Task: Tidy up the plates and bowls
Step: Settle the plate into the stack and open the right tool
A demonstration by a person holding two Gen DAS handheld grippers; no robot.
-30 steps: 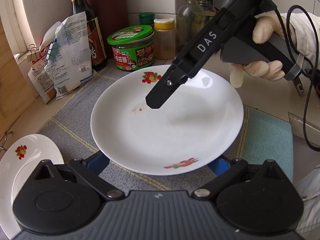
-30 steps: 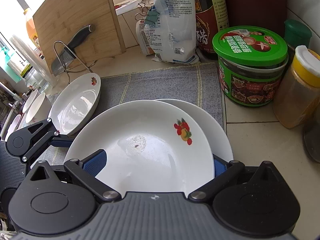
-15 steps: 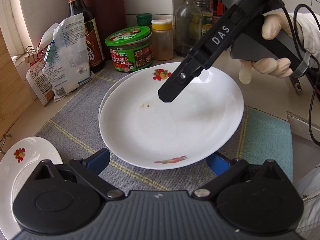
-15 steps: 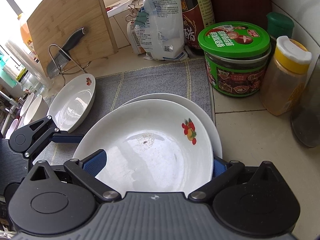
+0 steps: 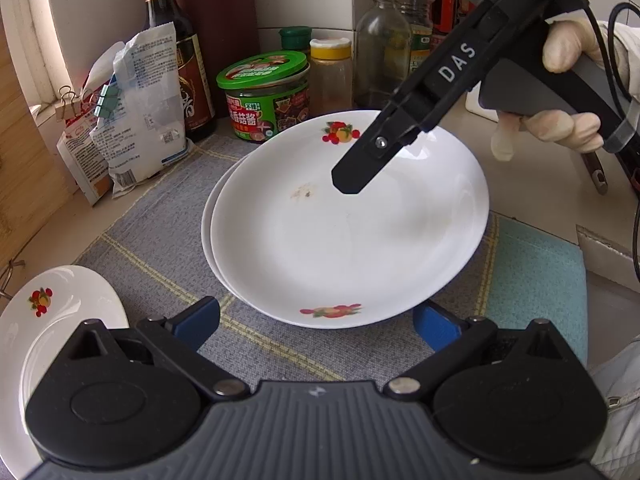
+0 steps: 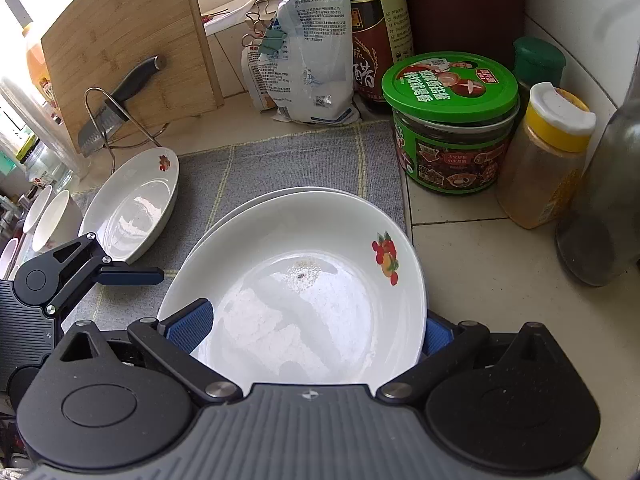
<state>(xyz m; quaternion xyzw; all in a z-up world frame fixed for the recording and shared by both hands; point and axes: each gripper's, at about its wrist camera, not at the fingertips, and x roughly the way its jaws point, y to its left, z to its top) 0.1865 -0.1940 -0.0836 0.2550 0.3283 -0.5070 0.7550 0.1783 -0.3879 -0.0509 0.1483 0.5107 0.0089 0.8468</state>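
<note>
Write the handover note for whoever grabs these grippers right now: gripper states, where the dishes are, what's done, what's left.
Right gripper: shut on the top plate at its rim, holding it over the second plate on the grey mat, nearly aligned; whether it rests on it yet can't be told.
Left gripper: open, holding nothing, at the top plate's near edge.
Third plate: apart, at the mat's left edge. Bowls: further left, off the mat.
Done: top plate brought over the second.
Left: seat and release it, add the third plate, then deal with the bowls.
</note>
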